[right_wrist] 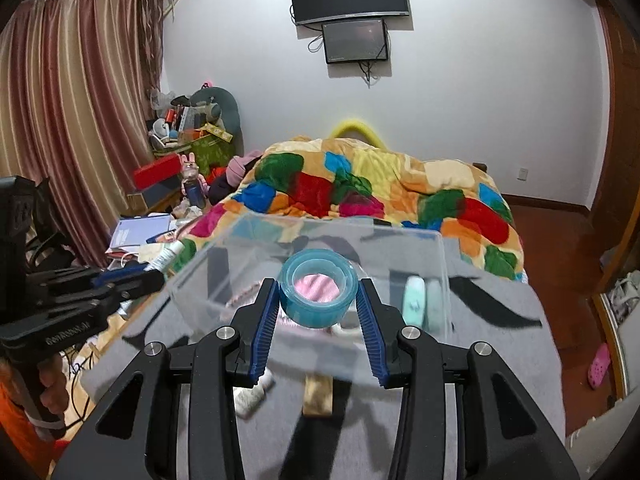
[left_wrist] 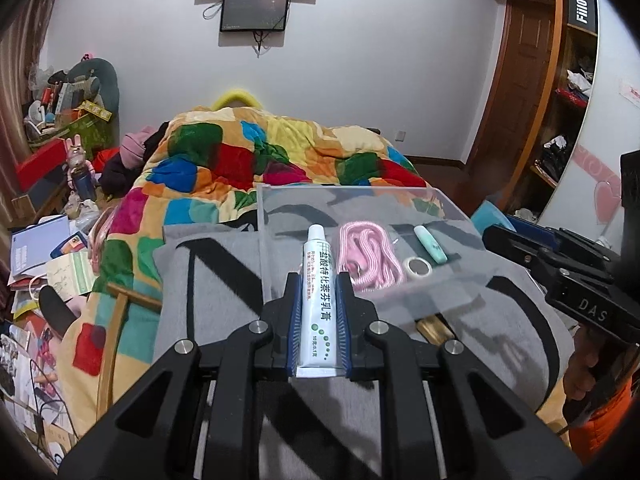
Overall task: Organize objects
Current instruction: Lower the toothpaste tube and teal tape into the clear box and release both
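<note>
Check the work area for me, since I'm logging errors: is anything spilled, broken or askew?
Nothing spilled or broken. The left gripper holds a tube straight; the right gripper holds a blue tape roll over the clear box. Only a brown block and a second tube lie loose outside the box.

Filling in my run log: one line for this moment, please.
left gripper: holds ointment tube | right gripper: holds blue tape roll | clear box: ahead

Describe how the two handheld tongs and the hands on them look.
Both tongs, left and right, are matte black linkages with silver pivot bolts and ribbed blue pads. Seen from the other camera, the right body bears white letters "DAS". The left hand is bare, with an orange sleeve below it.
</note>
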Motion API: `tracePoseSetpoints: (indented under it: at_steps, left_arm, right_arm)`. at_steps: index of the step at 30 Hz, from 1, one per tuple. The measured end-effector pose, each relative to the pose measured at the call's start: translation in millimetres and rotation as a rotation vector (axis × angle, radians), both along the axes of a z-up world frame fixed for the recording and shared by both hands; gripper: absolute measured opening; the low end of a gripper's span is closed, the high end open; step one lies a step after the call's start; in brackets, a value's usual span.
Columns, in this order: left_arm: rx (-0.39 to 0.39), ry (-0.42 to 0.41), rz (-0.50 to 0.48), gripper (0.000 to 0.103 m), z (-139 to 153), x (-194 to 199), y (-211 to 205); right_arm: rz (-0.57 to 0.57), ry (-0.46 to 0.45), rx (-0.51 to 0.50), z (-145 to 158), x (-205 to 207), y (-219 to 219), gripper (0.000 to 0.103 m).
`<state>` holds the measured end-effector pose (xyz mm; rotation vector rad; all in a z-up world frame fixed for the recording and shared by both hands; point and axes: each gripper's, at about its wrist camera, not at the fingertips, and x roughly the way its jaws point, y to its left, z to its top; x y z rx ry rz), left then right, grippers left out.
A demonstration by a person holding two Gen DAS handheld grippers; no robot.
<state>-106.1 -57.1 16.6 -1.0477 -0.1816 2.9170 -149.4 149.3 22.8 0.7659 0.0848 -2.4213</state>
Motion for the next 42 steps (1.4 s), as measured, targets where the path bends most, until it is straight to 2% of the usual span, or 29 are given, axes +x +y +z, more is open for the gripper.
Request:
tracePoseSetpoints:
  at_steps: [6, 11, 17, 23, 30, 32, 33, 36, 37, 39, 42]
  left_arm:
    - [-0.042, -0.035, -0.009, 0.016, -6.4, -31.0, 5.8]
    - [-0.044, -0.087, -0.014, 0.016, -21.4, -55.3, 9.2]
    - [-0.02, -0.13, -0.021, 0.016, -34.3, -77.9, 9.5]
    - [-0.011, -0.148, -0.032, 0.016, -41.4, -82.5, 10.4]
    - [0.002, -0.143, -0.033, 0.016, -30.7, -73.7, 6.9]
    - [-0.006, -0.128, -0.03, 0.02, -24.5, -68.1, 7.5]
    - [-0.006, -0.119, -0.03, 0.026, -21.0, -64.7, 7.9]
    - [-0.007, -0.086, -0.019, 0.052, -10.6, -53.8, 8.2]
    - [-0.011, -0.071, -0.014, 0.057, -7.2, -50.0, 8.7]
    - [-0.022, -0.05, -0.013, 0.058, -0.8, -41.2, 10.2]
    - [-0.03, -0.037, -0.017, 0.067, 3.5, -30.8, 12.8]
  right_arm:
    - [-0.023, -0.021, 0.024, -9.0, -26.6, -20.9, 0.037]
    - [-0.031, -0.102, 0.032, -32.0, -51.1, -36.1, 0.037]
    - [0.0, -0.137, 0.094, -52.4, -55.0, -46.8, 0.037]
    - [0.031, -0.158, 0.117, -56.2, -54.2, -49.8, 0.037]
    - [0.048, -0.143, 0.123, -47.1, -44.5, -46.7, 0.037]
    - [0.053, -0.125, 0.123, -41.5, -38.1, -43.9, 0.037]
    - [0.053, -0.114, 0.126, -38.6, -34.7, -42.9, 0.037]
    - [0.052, -0.084, 0.13, -30.6, -25.6, -36.1, 0.041]
    - [0.051, -0.079, 0.126, -28.4, -22.0, -33.3, 0.045]
    - [0.048, -0.068, 0.117, -24.3, -14.1, -26.4, 0.048]
    - [0.036, -0.059, 0.115, -22.4, -5.1, -16.2, 0.049]
